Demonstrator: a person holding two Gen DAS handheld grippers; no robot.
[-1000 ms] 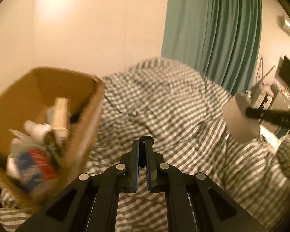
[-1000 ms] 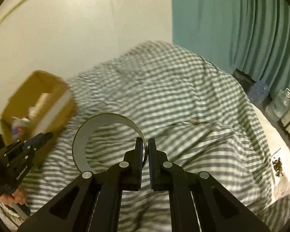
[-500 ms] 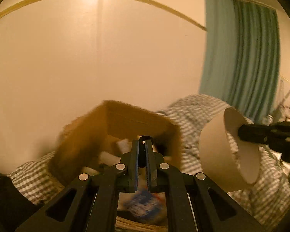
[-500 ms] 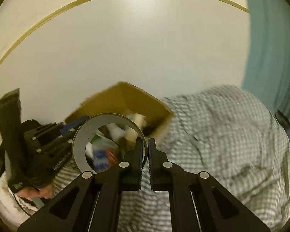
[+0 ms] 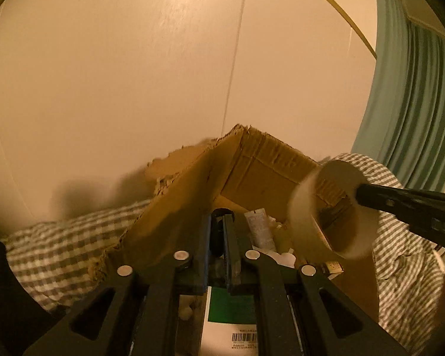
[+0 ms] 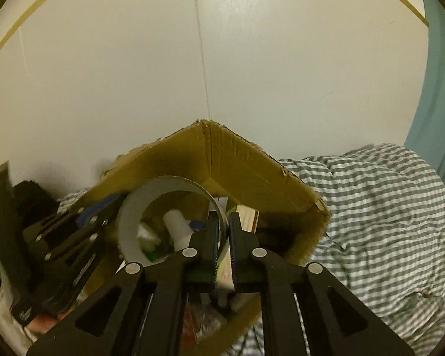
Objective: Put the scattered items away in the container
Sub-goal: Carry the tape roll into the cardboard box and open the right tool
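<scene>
An open cardboard box point(image 5: 270, 166) stands on the checked bedding against the wall; it also shows in the right wrist view point(image 6: 246, 160). It holds a white tube point(image 5: 259, 227), a green-and-white packet point(image 5: 231, 311) and other items. My right gripper point(image 6: 224, 222) is shut on the rim of a large tape roll point(image 6: 133, 207) and holds it over the box opening. The roll point(image 5: 329, 213) and the right gripper point(image 5: 356, 194) also show in the left wrist view. My left gripper point(image 5: 218, 222) is shut on a small black item point(image 5: 219, 212), over the box.
Grey-and-white checked bedding point(image 6: 385, 207) spreads to the right of the box. A plain pale wall point(image 6: 207, 59) rises right behind the box. A teal curtain point(image 5: 415, 103) hangs at the far right.
Both grippers have swung from over the bedding to the box and now sit over its opening. The tape roll has travelled with the right gripper.
</scene>
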